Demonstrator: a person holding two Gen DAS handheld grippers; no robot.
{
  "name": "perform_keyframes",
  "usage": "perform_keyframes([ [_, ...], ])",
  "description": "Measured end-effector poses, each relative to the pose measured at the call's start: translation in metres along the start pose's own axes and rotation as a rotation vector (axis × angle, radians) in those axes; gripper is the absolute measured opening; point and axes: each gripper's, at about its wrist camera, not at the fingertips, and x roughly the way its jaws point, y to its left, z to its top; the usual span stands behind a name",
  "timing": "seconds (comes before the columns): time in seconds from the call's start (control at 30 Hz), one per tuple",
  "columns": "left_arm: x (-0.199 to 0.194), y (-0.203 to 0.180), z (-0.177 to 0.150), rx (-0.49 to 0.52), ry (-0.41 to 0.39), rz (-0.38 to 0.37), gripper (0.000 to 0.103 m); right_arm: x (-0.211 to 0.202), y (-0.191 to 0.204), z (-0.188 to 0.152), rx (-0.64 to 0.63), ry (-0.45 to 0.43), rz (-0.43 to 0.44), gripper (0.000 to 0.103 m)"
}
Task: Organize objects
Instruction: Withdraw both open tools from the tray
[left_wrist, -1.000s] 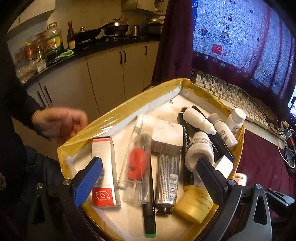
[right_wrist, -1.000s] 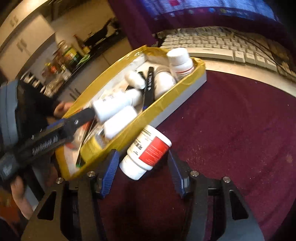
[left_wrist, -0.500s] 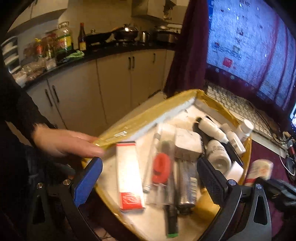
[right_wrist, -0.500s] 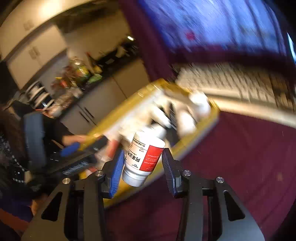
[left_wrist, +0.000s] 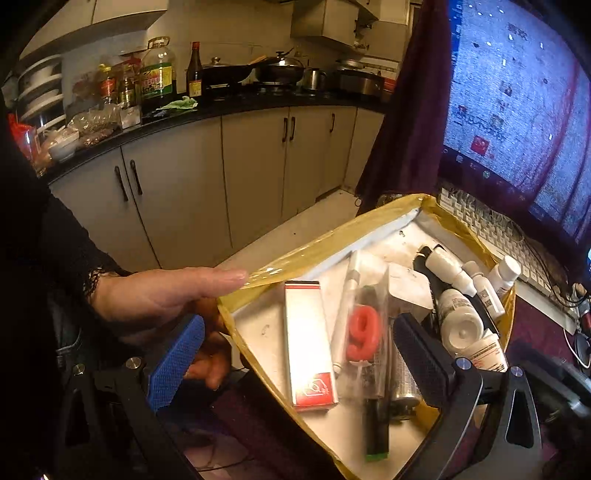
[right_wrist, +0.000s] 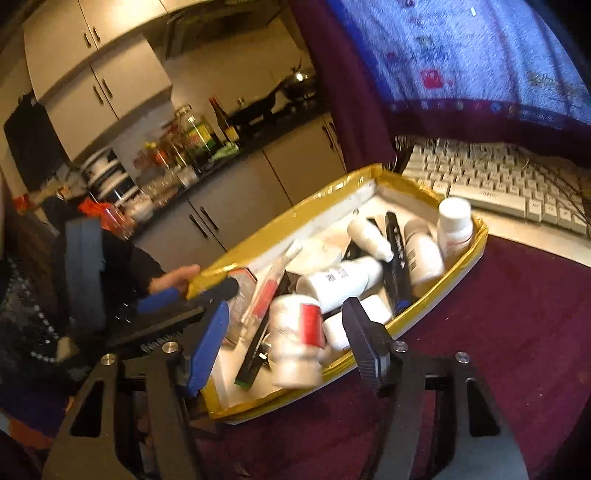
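A yellow-rimmed tray (left_wrist: 317, 251) (right_wrist: 325, 199) holds several bottles, pens, a red-and-white box (left_wrist: 308, 343) and a bagged red "9" candle (left_wrist: 364, 328). My left gripper (left_wrist: 299, 354) is open, hovering over the tray's near end. My right gripper (right_wrist: 284, 332) is open above the tray's near corner. A white bottle with a red label (right_wrist: 295, 332) sits blurred between its fingers, not touching them, inside the tray; it also shows in the left wrist view (left_wrist: 487, 354). A bare hand (left_wrist: 162, 295) holds the tray's left rim.
A white keyboard (right_wrist: 498, 181) and a monitor (right_wrist: 461, 55) stand behind the tray on a maroon cloth (right_wrist: 517, 332). Kitchen cabinets (left_wrist: 221, 177) and a counter with bottles lie beyond the table's edge.
My right gripper lifted the red-label bottle over the tray, then opened; the bottle now lies in the tray. The bare hand reached in and took the tray's left rim.
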Motion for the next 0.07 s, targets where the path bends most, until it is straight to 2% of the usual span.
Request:
perform_keyframes([
  [0.07,-0.0019,-0.0045,-0.0017,0.013,-0.001,-0.007,0.100,-0.0055,-0.0039,-0.0012,0.007,0.001,-0.006,0.064],
])
